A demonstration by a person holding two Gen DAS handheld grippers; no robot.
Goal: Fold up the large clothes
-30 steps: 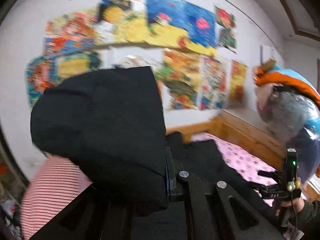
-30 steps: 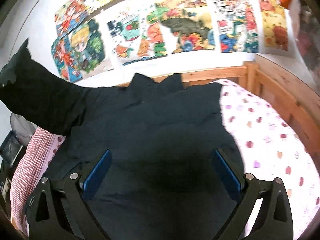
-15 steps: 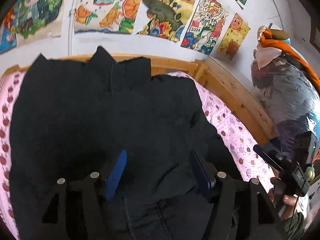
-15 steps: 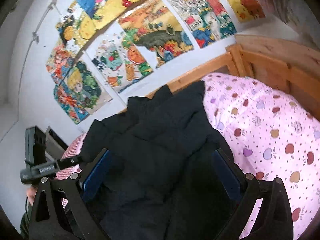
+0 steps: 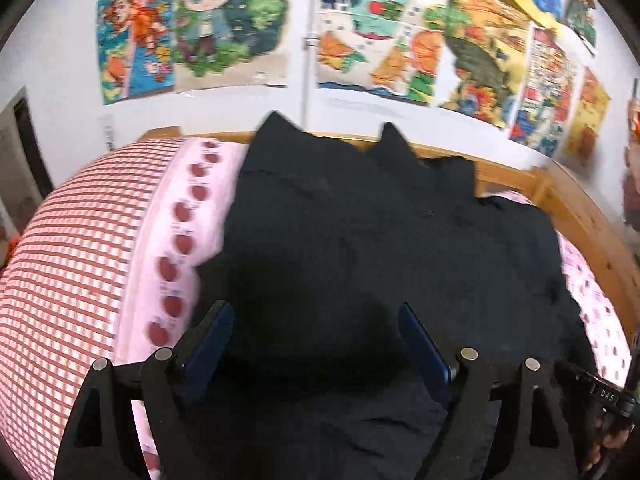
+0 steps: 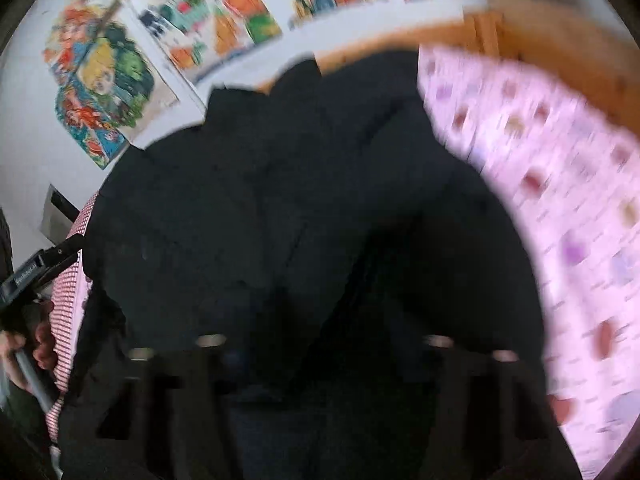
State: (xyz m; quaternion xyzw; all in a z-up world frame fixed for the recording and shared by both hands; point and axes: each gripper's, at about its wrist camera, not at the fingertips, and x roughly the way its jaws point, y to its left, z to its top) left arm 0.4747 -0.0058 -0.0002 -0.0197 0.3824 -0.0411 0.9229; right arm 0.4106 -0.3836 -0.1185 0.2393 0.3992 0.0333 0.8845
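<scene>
**Sleeve laid over, near edge next**

Found black, soft, bulky fabric jacket spread on pink apple-print bedsheet, just ahead of and beneath both grippers, collar points toward wooden bed frame. Saw left gripper standing wide, blue pads clear of cloth, jaws just been opening, nothing pinched between them. Saw right gripper blurred and dark against the jacket; jaws just been closing, cloth lay between them, but could not tell whether pads pressed. Spotted red-and-white checked cover left of left gripper.

Judged next move: pinch near hem with both grippers together. Best done low and level, taking all layers. Risked a lopsided fold if grips landed uneven or caught one layer only.
</scene>
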